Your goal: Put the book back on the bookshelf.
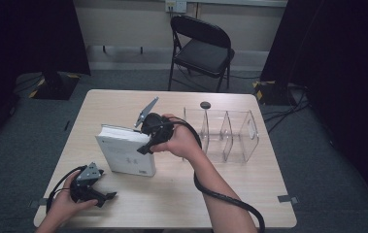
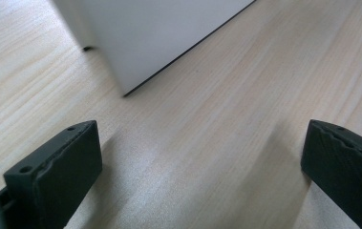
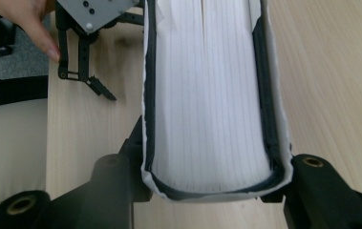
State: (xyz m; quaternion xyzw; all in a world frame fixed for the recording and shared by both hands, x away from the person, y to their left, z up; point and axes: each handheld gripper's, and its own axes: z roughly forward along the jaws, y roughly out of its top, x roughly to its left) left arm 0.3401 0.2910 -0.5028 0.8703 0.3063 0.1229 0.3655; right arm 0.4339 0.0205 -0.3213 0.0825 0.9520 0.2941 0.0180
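The right gripper (image 1: 145,145) already has its jaws closed on the white book (image 1: 123,156), not yet in the clear organizer (image 1: 230,138) beside it; the left gripper (image 1: 105,196) waits near the book, jaws wide.

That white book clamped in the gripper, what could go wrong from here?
1. The right gripper pinches the thick white book only near one end, so it might twist or slip out when lifted.
2. The clear divider rack stands right behind that hand; a swing could knock it.
3. The left gripper, jaws open, rests near the book's corner and could get bumped.
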